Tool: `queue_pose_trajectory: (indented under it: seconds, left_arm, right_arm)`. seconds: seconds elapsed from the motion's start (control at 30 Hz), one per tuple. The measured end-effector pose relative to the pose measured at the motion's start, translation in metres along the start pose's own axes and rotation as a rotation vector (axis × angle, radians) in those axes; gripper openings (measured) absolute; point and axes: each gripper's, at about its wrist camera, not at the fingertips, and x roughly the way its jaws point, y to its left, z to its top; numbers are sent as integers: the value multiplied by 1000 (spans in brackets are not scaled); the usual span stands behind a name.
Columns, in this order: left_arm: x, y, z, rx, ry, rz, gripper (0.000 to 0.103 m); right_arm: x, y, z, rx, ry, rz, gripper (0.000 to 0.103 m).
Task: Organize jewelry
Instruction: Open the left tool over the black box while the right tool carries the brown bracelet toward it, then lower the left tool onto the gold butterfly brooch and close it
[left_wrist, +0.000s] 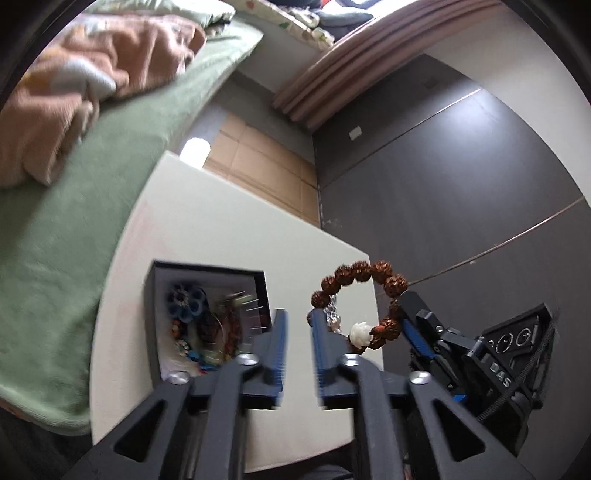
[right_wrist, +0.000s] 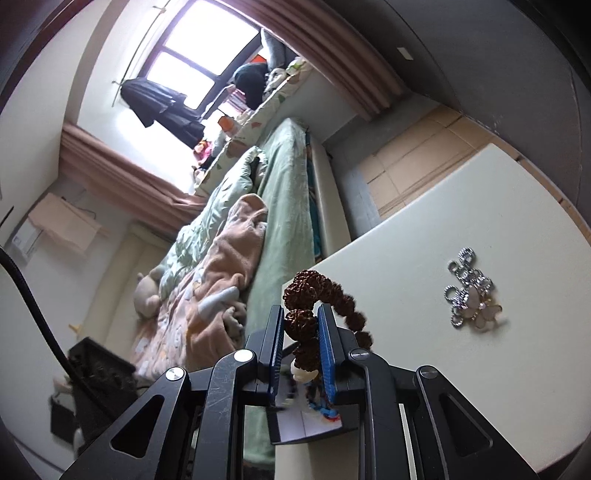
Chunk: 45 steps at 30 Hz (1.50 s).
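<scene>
A brown beaded bracelet (left_wrist: 364, 291) with a white flower bead hangs in the air above the table's right edge, held by my right gripper (left_wrist: 400, 315). In the right wrist view the gripper (right_wrist: 300, 319) is shut on the bracelet's beads (right_wrist: 301, 319). My left gripper (left_wrist: 297, 325) is open and empty, just left of the bracelet. A black jewelry box (left_wrist: 207, 321) stands open on the white table (left_wrist: 221, 229), holding several pieces. It also shows below my right gripper (right_wrist: 306, 417). A silver butterfly brooch (right_wrist: 471, 293) lies on the table.
A bed with a green sheet (left_wrist: 55, 258) and a peach blanket (left_wrist: 92, 74) lies left of the table. Dark wall panels (left_wrist: 461, 184) stand to the right. A window with curtains (right_wrist: 192, 66) is beyond the bed.
</scene>
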Motion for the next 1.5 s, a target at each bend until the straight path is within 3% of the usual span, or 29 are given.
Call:
queue_pose_trajectory:
  seconds: [0.03, 0.1, 0.5, 0.73, 0.8, 0.83, 0.9, 1.17, 1.23, 1.3, 1.5]
  left_arm:
    - [1, 2, 0, -6, 3, 6, 53]
    - [-4, 7, -1, -26, -38, 28, 64]
    - [-52, 31, 6, -56, -130, 161, 64]
    - [-65, 44, 6, -91, -153, 201, 64]
    - [-69, 44, 5, -93, -157, 208, 64]
    - [-70, 43, 4, -93, -158, 209, 64]
    - [-70, 39, 4, -88, -162, 212, 64]
    - [-63, 6, 0, -12, -150, 217, 64]
    - [-58, -5, -3, 12, -136, 213, 64]
    - [-49, -18, -7, 46, -119, 213, 64]
    - [-23, -54, -14, 112, -86, 213, 64]
  right_arm:
    - [1, 2, 0, -6, 6, 9, 20]
    - [4, 5, -3, -19, 19, 14, 20]
    - [35, 29, -24, -94, 134, 57, 20]
    - [51, 40, -38, -158, 176, -14, 20]
    - [60, 45, -44, -173, 226, -10, 21]
    - [64, 44, -46, -162, 253, 4, 22]
    - [68, 38, -47, -106, 296, 45, 38]
    - [21, 5, -20, -31, 164, 31, 39]
    - [4, -6, -12, -21, 123, 3, 43]
    - [-9, -16, -6, -18, 90, -34, 54]
    - [-27, -59, 10, 74, 61, -100, 54]
